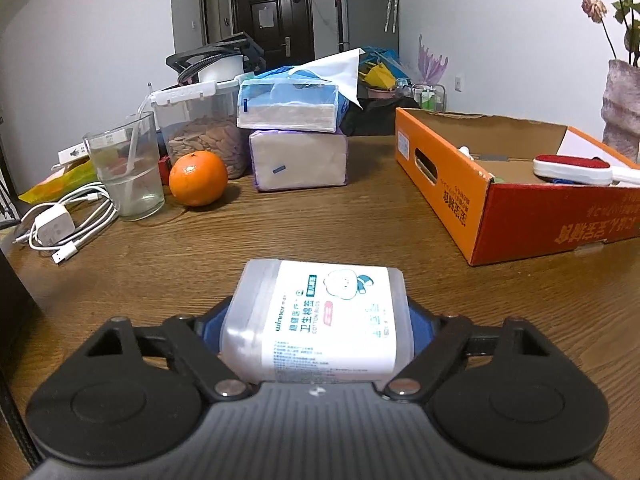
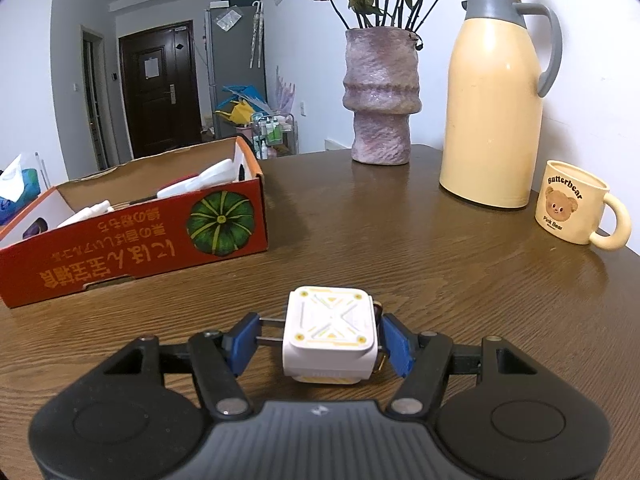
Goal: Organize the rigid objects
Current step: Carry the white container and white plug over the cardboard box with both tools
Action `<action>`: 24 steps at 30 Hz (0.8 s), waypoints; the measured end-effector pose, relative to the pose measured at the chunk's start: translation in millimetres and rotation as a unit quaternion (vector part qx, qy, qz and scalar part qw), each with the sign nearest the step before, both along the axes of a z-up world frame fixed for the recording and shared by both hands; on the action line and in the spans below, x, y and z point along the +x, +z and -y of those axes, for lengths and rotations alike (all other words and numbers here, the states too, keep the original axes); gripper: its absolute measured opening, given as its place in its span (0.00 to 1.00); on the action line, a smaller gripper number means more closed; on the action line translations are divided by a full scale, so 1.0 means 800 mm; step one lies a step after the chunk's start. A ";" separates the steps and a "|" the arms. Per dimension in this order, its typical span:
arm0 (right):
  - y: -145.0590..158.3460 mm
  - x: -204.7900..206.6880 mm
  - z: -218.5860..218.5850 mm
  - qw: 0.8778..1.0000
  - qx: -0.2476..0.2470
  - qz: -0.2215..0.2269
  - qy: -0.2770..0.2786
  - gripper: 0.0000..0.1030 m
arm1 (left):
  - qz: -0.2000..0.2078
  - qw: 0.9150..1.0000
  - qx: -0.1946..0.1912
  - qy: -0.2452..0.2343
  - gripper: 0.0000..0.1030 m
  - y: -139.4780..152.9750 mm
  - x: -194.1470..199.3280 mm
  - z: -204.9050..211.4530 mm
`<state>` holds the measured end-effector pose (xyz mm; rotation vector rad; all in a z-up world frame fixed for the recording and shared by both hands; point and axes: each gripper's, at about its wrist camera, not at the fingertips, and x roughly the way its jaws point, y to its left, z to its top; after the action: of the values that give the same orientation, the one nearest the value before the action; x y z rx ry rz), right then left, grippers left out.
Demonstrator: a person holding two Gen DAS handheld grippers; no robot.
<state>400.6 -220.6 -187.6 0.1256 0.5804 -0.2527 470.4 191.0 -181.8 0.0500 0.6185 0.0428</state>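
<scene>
While the left wrist view looks across a brown wood-grain table (image 1: 304, 216), the left gripper (image 1: 320, 326) sits at 6 o'clock with a clear cotton bud box (image 1: 324, 320) between its blue pads. The pads sit flush against both box sides: gripping it. At 3 o'clock an orange cardboard box (image 1: 440, 172) lies open, a red-and-white lint brush (image 1: 572, 166) inside it. From 9 to 11 o'clock: white charger and cable (image 1: 60, 226), glass of water (image 1: 128, 164), orange (image 1: 198, 178), lidded tub of nuts (image 1: 200, 132). At 12 o'clock are two stacked tissue packs (image 1: 296, 136). Behind them are white walls, a dark door (image 1: 270, 16) and a grey fridge (image 1: 362, 4).

Right wrist view, same table (image 2: 400, 240). The right gripper (image 2: 320, 344) at 6 o'clock is closed on a white plug adapter (image 2: 330, 336); the adapter's prongs meet the left pad and its far side meets the right pad. The cardboard box (image 2: 132, 240) sits at 9 o'clock, pumpkin print on its side, white items inside. A pink textured vase (image 2: 382, 96) with dried flowers stands at 12 o'clock, a cream thermos jug (image 2: 494, 100) at 1 to 2 o'clock, and a bear mug (image 2: 572, 204) at 3 o'clock just beside the jug. The door (image 2: 160, 88) and fridge (image 2: 236, 64) are at 10 to 11 o'clock, with a small trolley of bottles (image 2: 276, 132) beyond the table edge.
</scene>
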 end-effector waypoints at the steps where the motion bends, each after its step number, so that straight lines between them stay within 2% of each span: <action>1: 0.000 -0.001 -0.002 1.000 0.000 0.001 0.002 0.63 | 0.002 1.000 0.001 0.002 0.82 0.000 -0.001 0.000; 10: 0.004 -0.010 -0.018 1.000 -0.003 0.014 0.024 0.63 | 0.033 0.999 0.005 0.013 0.81 0.012 -0.026 0.016; 24: 0.009 -0.026 -0.046 0.997 -0.008 0.031 0.069 0.63 | 0.071 0.997 -0.015 0.035 0.81 0.032 -0.074 0.050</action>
<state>380.2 -183.9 -180.8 0.0770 0.5231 -0.1185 411.5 151.1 -155.9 -0.0040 0.4778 0.1041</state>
